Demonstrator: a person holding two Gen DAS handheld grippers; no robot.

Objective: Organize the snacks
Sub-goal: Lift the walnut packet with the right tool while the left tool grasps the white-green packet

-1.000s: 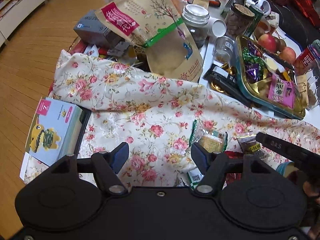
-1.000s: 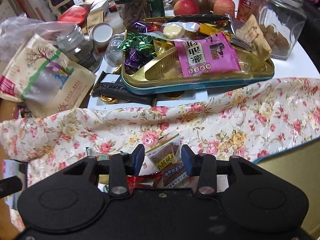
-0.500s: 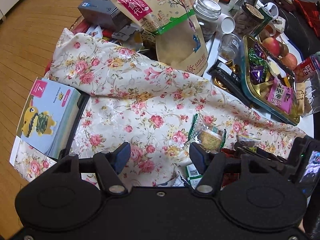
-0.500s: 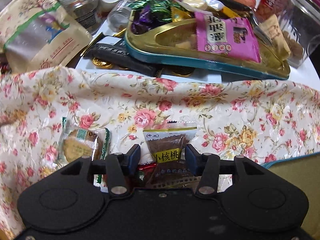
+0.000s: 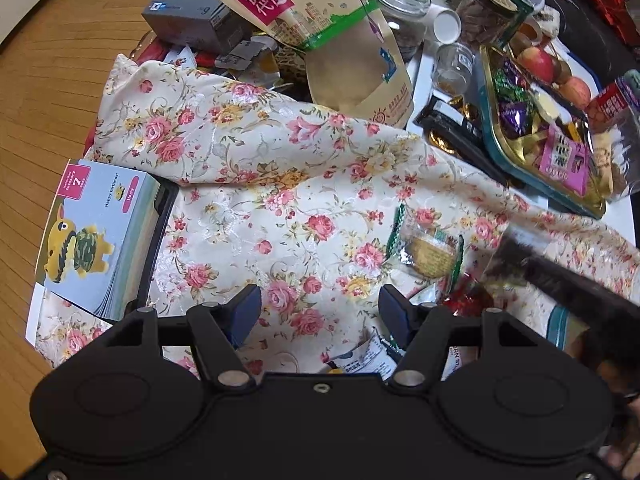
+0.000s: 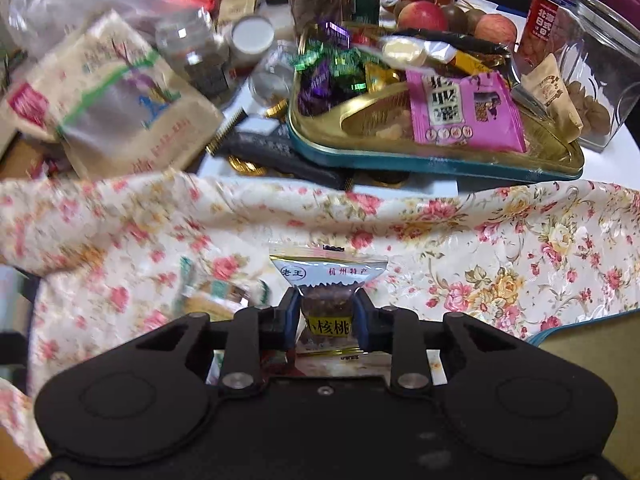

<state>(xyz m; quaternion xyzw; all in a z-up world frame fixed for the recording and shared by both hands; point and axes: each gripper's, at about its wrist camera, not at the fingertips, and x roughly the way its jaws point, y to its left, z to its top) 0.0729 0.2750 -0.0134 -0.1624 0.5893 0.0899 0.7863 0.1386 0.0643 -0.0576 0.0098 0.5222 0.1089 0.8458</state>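
My right gripper (image 6: pixel 327 312) has a small walnut snack packet (image 6: pixel 328 274) between its blue pads, which press on its sides while the jaws are closing. The packet sits just above the floral cloth (image 6: pixel 500 248). Beyond it stands the gold tray with a teal rim (image 6: pixel 400 160), holding a pink packet (image 6: pixel 464 112) and wrapped candies. My left gripper (image 5: pixel 320 304) hangs open over the floral cloth (image 5: pixel 248 184) with nothing between its fingers. A green-edged cookie packet (image 5: pixel 430 248) and a red wrapper (image 5: pixel 466 300) lie to its right.
A large kraft pouch (image 5: pixel 320 20), glass jars (image 5: pixel 404 4) and a grey box (image 5: pixel 188 12) crowd the far side. A calendar box (image 5: pixel 96 232) lies at the cloth's left edge. Apples (image 6: pixel 422 16) and a clear jar (image 6: pixel 600 80) stand behind the tray.
The right gripper's jaws have closed from wide apart onto the walnut packet, and its view has shifted and blurred. The left gripper has stayed open and nearly still.
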